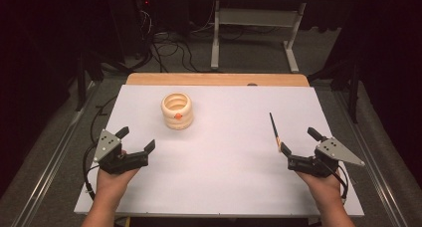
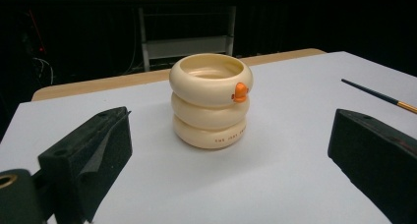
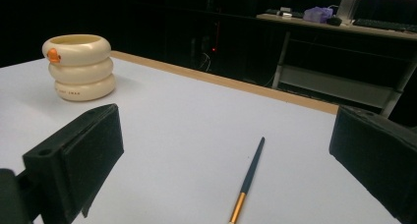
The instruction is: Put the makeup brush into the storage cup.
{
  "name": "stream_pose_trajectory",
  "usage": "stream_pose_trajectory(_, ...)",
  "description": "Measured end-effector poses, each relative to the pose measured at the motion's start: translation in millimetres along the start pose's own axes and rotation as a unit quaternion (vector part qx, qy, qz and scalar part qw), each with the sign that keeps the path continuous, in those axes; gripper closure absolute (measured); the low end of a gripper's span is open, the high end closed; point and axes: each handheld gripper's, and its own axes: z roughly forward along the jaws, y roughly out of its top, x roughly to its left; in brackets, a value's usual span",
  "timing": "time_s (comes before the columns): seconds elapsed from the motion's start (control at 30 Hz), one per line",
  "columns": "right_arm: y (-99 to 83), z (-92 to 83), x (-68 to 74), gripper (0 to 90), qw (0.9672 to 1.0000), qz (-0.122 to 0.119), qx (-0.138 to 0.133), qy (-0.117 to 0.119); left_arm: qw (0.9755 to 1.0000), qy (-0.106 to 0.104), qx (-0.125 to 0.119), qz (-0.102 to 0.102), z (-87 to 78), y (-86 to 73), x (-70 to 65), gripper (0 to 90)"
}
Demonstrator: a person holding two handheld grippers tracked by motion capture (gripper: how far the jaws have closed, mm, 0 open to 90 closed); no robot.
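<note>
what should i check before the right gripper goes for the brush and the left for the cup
1. Right gripper open with nothing between its fingers: ok.
2. Left gripper open and empty: ok.
3. Brush lying flat on the white table, apart from the right gripper and in line between its fingers in the right gripper view: ok.
4. Cream ringed cup upright, standing apart from the brush: ok.
5. Cup centred ahead of the left gripper: ok.
6. Cup holds nothing that would block the brush: cannot tell, its bottom is hidden.
</note>
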Motion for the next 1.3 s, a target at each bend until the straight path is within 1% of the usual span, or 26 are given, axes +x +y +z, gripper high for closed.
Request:
stream_pose_trajectory(0.13,0.0,0.0,-0.7,1.2,1.0000,0.002,-0.002,0.002,1.0000,0.001,0.002,0.008,0.5,0.0,-1.6,3.3)
stream_pose_trajectory(0.4,0.2,-0.4,-0.2,1.2,1.0000,0.002,-0.003,0.001,0.9999,0.001,-0.003,0.014,-0.6,1.0,-4.4,3.3)
stream_pose_trajectory(0.5,0.4,-0.8,-0.4,1.2,1.0000,0.005,-0.004,-0.001,0.9998,0.000,-0.002,0.020,-0.2,1.0,-6.0,3.3)
stream_pose_trajectory(0.6,0.4,-0.7,-0.7,1.2,1.0000,0.004,-0.005,0.000,0.9997,0.000,-0.001,0.026,0.0,0.9,-7.2,3.3)
stream_pose_trajectory(0.77,0.7,-1.0,0.1,1.2,1.0000,0.004,-0.006,0.000,0.9996,-0.002,-0.002,0.028,-0.2,0.8,-7.5,2.9)
stream_pose_trajectory(1.0,0.8,-0.8,0.1,1.2,1.0000,0.004,-0.007,0.002,0.9995,-0.011,-0.004,0.028,-0.2,1.2,-8.2,2.8)
stream_pose_trajectory(1.17,0.7,-0.9,0.0,1.2,1.0000,0.002,-0.006,0.003,0.9995,-0.015,0.001,0.026,0.3,1.5,-7.8,2.7)
stream_pose_trajectory(1.3,0.8,-1.0,0.1,1.3,1.0000,0.001,-0.006,0.002,0.9995,-0.014,0.004,0.028,0.9,1.1,-8.0,2.5)
